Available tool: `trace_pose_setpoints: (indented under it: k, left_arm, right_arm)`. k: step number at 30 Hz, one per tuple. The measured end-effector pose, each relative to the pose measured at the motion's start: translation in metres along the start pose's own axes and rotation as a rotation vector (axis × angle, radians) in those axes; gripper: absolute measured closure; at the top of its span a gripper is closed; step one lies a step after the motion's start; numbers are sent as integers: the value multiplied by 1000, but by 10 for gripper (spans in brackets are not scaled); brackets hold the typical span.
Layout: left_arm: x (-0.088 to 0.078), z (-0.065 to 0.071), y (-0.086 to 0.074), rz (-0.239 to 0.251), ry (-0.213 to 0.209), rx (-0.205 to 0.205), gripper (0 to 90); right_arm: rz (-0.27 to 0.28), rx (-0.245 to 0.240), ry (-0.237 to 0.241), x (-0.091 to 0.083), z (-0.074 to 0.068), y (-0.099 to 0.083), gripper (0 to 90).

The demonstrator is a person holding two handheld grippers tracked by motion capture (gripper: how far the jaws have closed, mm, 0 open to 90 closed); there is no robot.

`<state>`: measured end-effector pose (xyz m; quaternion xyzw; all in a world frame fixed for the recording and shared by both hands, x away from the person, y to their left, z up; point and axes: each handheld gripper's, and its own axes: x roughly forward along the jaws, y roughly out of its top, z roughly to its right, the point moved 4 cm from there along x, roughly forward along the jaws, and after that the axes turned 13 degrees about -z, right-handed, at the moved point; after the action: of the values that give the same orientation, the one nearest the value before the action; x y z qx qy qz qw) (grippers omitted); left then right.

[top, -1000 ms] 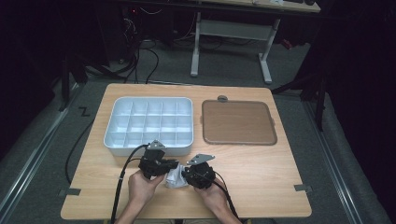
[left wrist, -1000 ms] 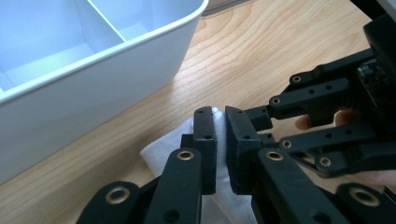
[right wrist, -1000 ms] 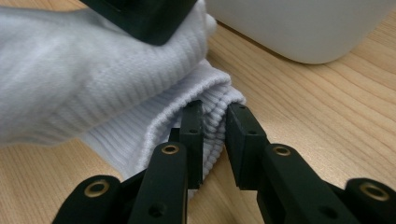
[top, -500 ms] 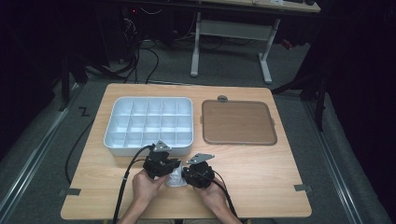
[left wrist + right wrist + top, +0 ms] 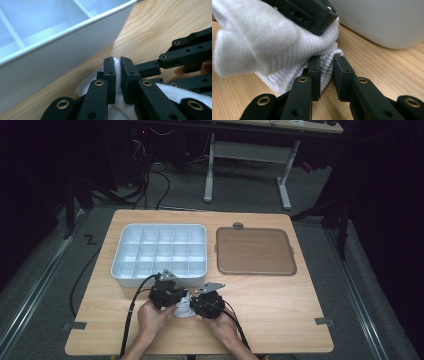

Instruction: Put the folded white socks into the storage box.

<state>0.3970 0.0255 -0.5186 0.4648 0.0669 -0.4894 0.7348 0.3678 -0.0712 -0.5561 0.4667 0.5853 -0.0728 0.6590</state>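
High view: both hand-held grippers (image 5: 183, 303) have crept closer over the white cloth (image 5: 183, 306).

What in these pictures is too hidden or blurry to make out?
- White cloth: in the high view the hands and both tongs cover most of it, so its shape is unclear.
- Cloth's near fold: blurred in the right gripper view.
- Tray: cut off by the left gripper view's edges.
- Small grey thing behind the brown mat: too small.

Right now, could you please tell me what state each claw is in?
Left claw: shut on the white knitted cloth.
Right claw: shut on the same cloth.
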Motion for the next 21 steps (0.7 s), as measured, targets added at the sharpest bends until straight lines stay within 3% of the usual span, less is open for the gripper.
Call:
trace_pose_setpoints:
  k: [8, 11, 13, 17, 19, 21]
  left_arm:
    - [2, -6, -2, 6, 11, -1, 838]
    - [3, -5, -3, 4, 21, 16, 839]
    - [4, -5, -5, 7, 35, 42, 841]
    - [7, -2, -12, 15, 76, 137, 851]
    - [8, -4, -11, 5, 66, 121, 852]
    - [9, -4, -11, 6, 67, 130, 853]
  right_arm:
    - [-3, -11, 6, 2, -1, 2, 764]
    - [-3, -11, 4, 2, 0, 2, 756]
    - [-3, -7, 6, 2, 0, 2, 748]
    - [-6, 4, 8, 1, 2, 2, 714]
    - [-5, 9, 9, 1, 2, 2, 700]
    - [-14, 11, -3, 1, 3, 3, 676]
